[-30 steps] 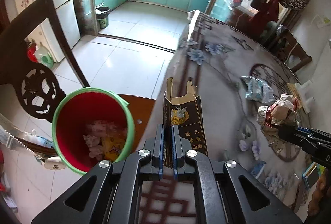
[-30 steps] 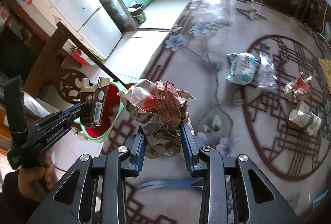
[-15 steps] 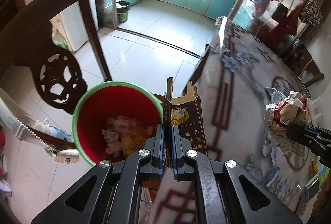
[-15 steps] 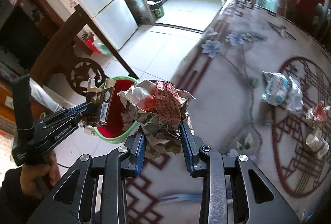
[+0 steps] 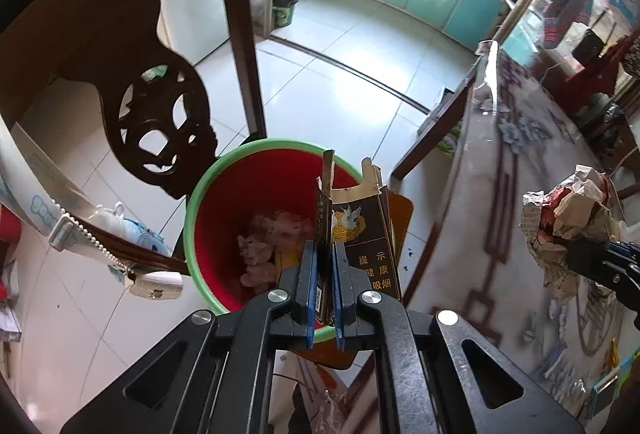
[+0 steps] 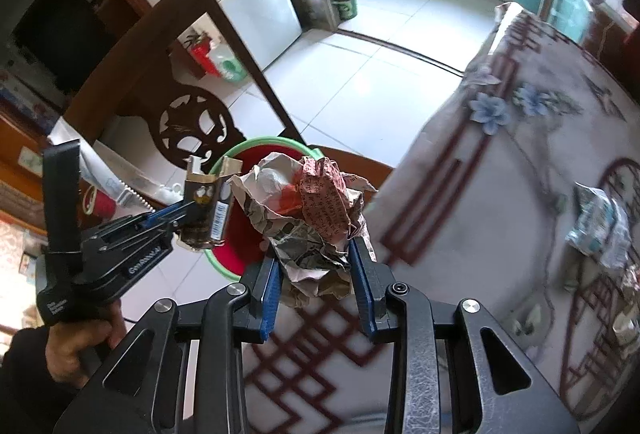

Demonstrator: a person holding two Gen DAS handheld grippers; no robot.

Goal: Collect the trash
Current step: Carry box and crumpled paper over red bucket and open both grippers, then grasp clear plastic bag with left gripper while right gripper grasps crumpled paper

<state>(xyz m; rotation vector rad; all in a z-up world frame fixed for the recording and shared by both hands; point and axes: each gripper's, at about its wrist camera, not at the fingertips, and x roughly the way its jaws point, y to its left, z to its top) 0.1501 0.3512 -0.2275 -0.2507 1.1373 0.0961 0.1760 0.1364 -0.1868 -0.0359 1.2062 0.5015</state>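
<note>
Left gripper (image 5: pixel 323 274) pinching flattened dark cigarette carton with gold crest and torn-open top (image 5: pixel 362 230); pads pressed nearly together on its thin edge. Carton poised over near rim of red plastic bucket with green rim (image 5: pixel 208 177), which sits on dark wooden chair (image 5: pixel 160 113) beside table.

Right gripper (image 6: pixel 316 274) clamped on crumpled ball of printed paper and red wrapper (image 6: pixel 308 209), ball bulging well above pads. In right wrist view, ball overlaps bucket's table-side edge; true position over opening not certain.

Risks, judged:
- Carton hangs over rim, not centre; released here, could strike rim and tip onto chair seat or tiled floor (image 5: pixel 340 73).
- Paper ball loose and layered; outer sheets may snag on pads or shed on release.
- Both tools converging on one opening; contact between them could knock bucket off seat.

Containers:
- Bucket: pale pink crumpled tissue (image 5: pixel 272 238) and something yellow at bottom, mostly hidden by carton; plenty of room.
- Patterned tablecloth (image 6: pixel 500 213): crumpled pale-blue plastic packet (image 6: pixel 600 226) not yet collected.
</note>
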